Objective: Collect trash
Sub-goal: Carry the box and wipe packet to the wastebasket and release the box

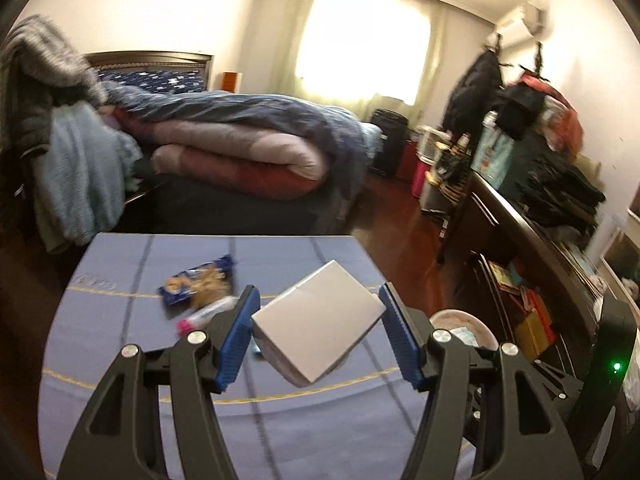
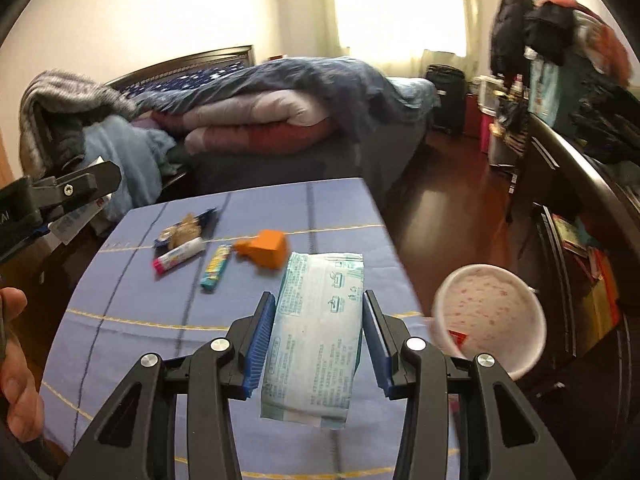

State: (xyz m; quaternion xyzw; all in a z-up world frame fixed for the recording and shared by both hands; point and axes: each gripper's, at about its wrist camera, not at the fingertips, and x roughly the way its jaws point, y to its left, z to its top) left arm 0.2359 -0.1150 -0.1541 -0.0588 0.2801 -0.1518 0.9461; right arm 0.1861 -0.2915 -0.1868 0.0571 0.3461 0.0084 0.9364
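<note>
My left gripper (image 1: 318, 300) is shut on a small white box (image 1: 318, 322), held tilted above the blue-covered table (image 1: 140, 320). My right gripper (image 2: 318, 302) is shut on a pale blue tissue pack (image 2: 316, 332) above the table's right part (image 2: 120, 320). On the table lie a blue snack wrapper (image 2: 184, 230), a white tube with a pink cap (image 2: 178, 260), a teal candy wrapper (image 2: 216, 266) and an orange box (image 2: 266, 254). A pink-speckled round bin (image 2: 490, 320) stands just right of the table; it also shows in the left wrist view (image 1: 460, 324).
A bed with piled quilts (image 1: 240, 148) stands behind the table. Clothes hang over a chair (image 1: 52, 120) at the left. A dark cluttered desk and shelves (image 1: 540, 220) line the right wall. Wooden floor (image 1: 400, 224) lies between. The left gripper's body (image 2: 60, 192) shows at the right wrist view's left edge.
</note>
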